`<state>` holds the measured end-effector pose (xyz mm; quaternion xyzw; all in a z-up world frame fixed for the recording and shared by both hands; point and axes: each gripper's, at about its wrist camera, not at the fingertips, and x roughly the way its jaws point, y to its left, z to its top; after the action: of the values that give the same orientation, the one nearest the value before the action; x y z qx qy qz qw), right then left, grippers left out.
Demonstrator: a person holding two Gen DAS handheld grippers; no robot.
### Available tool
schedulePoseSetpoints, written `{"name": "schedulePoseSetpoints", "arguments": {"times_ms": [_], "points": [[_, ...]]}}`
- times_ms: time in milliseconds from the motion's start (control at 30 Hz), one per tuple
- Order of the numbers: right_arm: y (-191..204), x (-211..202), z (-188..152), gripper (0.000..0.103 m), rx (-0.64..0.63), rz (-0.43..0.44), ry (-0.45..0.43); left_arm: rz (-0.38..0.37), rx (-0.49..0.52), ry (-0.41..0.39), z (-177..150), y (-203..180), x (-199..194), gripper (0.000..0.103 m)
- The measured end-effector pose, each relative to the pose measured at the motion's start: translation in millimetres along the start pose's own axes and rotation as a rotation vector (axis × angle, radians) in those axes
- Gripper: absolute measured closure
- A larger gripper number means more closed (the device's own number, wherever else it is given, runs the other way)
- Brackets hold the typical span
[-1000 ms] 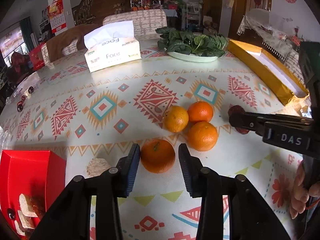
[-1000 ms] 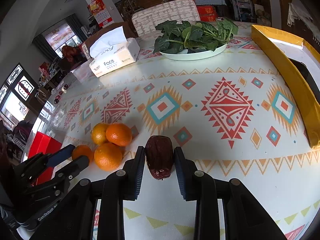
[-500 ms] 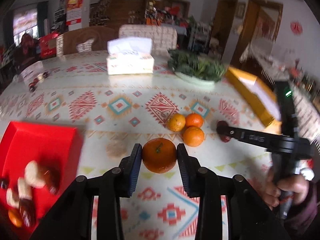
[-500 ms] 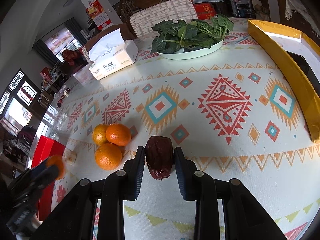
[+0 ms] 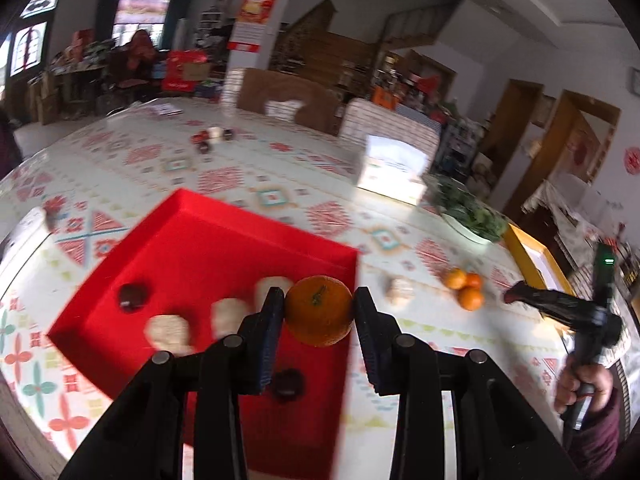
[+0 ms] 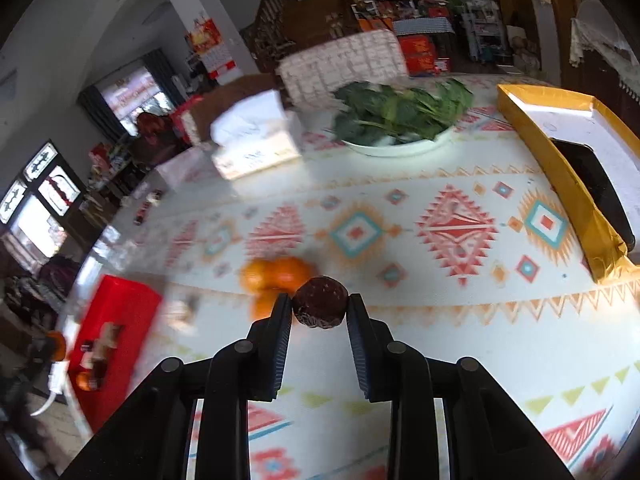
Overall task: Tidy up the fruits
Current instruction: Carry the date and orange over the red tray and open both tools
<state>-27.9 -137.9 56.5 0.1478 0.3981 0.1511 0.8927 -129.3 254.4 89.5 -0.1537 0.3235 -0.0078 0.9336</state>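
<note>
My left gripper [image 5: 319,312] is shut on an orange tangerine [image 5: 319,310], held in the air over the right edge of the red tray [image 5: 208,248]. The tray holds several pale pieces and dark red dates [image 5: 134,297]. Three tangerines [image 5: 464,286] stay grouped on the patterned tablecloth to the right, with a pale piece [image 5: 397,290] lying beside the tray. My right gripper [image 6: 319,307] is shut on a dark red date [image 6: 320,307], lifted above the cloth in front of that tangerine group [image 6: 276,276]. In the right wrist view the red tray [image 6: 120,312] lies far left.
A tissue box [image 6: 256,140] and a white plate of leafy greens [image 6: 396,120] stand at the back. A yellow-rimmed box [image 6: 560,168] lies along the right. Small dark items [image 5: 208,140] sit far back on the table. A hand [image 5: 584,384] holds the right gripper's handle.
My left gripper lifted the tangerine off the cloth and swung left with it to above the red tray. My right gripper raised the date off the table.
</note>
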Motion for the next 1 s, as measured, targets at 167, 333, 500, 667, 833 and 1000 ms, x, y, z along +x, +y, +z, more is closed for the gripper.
{"name": "schedulePoseSetpoints", "arguments": {"times_ms": [167, 333, 500, 667, 833, 1000], "points": [[60, -5, 5, 0.072, -0.082, 0.073, 0.012, 0.037, -0.051, -0.007, -3, 35, 1, 0.068], [135, 22, 0, 0.072, -0.179, 0.199, 0.102, 0.069, -0.095, 0.002, -7, 64, 2, 0.068], [203, 60, -18, 0.072, -0.277, 0.261, 0.194, 0.097, -0.144, 0.017, -7, 91, 5, 0.068], [242, 104, -33, 0.072, -0.338, 0.255, 0.273, 0.109, -0.169, 0.028, -6, 107, 10, 0.068], [261, 128, -35, 0.072, -0.370, 0.226, 0.289, 0.088, -0.187, 0.023, -6, 114, 10, 0.067], [272, 140, -32, 0.071, -0.372, 0.228, 0.289, 0.068, -0.183, 0.014, -5, 109, 6, 0.053]]}}
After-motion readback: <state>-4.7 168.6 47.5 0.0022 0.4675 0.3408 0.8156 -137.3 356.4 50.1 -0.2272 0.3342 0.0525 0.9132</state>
